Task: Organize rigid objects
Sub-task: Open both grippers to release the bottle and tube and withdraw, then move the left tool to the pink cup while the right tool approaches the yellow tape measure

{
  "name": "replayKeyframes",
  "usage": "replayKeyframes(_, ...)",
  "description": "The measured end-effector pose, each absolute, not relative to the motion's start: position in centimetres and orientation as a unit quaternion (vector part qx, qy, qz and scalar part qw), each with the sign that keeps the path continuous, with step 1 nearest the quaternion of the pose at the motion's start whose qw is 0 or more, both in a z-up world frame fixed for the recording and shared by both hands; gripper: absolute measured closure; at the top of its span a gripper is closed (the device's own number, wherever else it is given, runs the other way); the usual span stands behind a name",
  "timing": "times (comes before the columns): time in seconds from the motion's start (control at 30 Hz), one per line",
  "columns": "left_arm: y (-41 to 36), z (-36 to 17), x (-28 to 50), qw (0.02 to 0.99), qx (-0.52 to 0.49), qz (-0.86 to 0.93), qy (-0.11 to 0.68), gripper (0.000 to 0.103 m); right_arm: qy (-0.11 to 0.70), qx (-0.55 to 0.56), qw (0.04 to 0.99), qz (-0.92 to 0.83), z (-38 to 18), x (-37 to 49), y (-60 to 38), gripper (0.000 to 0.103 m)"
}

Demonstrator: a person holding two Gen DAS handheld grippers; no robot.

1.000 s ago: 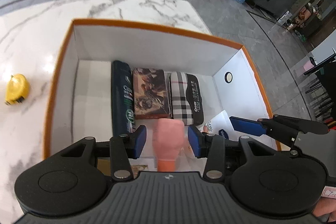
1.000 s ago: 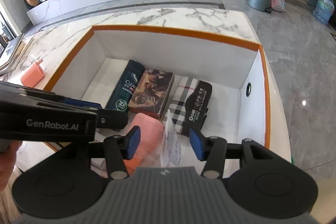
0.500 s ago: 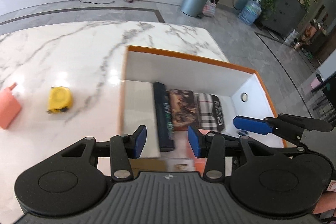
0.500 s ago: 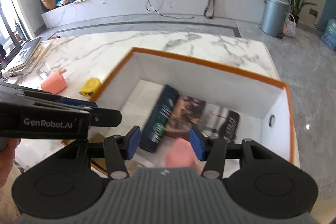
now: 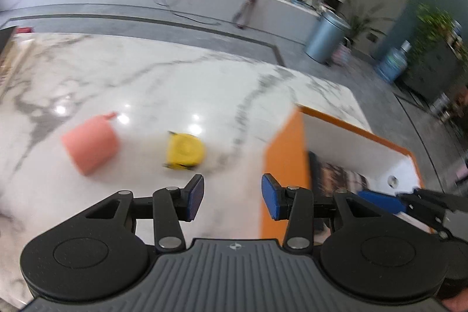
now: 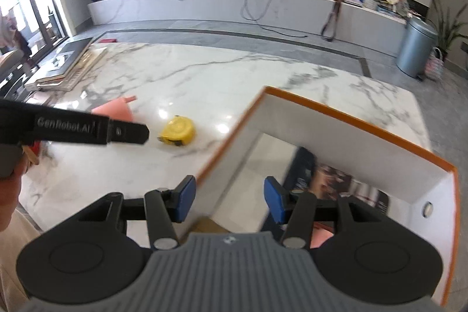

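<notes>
Glossy veined marble tabletop [image 6: 204, 78]; smooth yellow plastic tape measure [image 6: 177, 131].

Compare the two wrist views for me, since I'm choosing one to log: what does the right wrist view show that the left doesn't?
Only the right wrist view shows the stacked books at the table's far edge. Only the left shows the water jug. Both share the yellow tape measure, the pink pouch, the orange-rimmed box, the bin, and both open, empty claws: left claw, right claw.

Tape measure [image 5: 184, 151] left of box [image 5: 285, 154] (nr pouch [image 5: 90, 146])
</notes>
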State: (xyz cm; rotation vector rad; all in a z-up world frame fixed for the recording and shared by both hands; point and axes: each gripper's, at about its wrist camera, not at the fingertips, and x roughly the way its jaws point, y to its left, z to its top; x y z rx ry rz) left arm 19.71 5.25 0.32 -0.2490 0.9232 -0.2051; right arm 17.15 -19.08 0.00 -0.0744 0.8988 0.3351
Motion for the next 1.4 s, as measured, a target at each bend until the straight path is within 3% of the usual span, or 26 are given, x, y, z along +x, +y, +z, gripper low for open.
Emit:
replayKeyframes(0.5, 13.6, -3.1, 21.3, 0.890, -0.162, -0.011, 0.427, 0.048, 0.447, -0.055, 0.867, 0.211, -2.1, 20.4, -10.8, 0.051)
replayKeyframes(0.7, 16.1, -5.4, 22.1, 0.882, -0.200, 0.010, 0.427, 0.039, 0.470, -0.044, 0.857, 0.206, -3.7, 22.5, -9.0, 0.051)
replayKeyframes(0.93, 15.7, -5.2, 24.2, 0.915, -0.108, 0.038, 0.387, 0.026, 0.488, -0.031, 0.852, 0.189, -5.5, 25.2, -7.7, 0.051)
replayKeyframes(1.07, 15.6, -5.8, 26.4, 0.922, -0.037, -0.013, 0.386, 0.026, 0.496, -0.027, 0.848, 0.185, -6.4, 26.6, -7.0, 0.050)
replayKeyframes(1.3, 15.9, -7.2, 26.8, 0.919, -0.032, -0.059, 0.388, 0.026, 0.507, -0.025, 0.843, 0.179, -8.0, 28.9, -6.5, 0.050)
replayKeyframes(1.4, 14.6, -7.8, 26.2, 0.918, 0.032, -0.079, 0.386, 0.026, 0.515, -0.010, 0.841, 0.165, -8.7, 30.1, -6.4, 0.042)
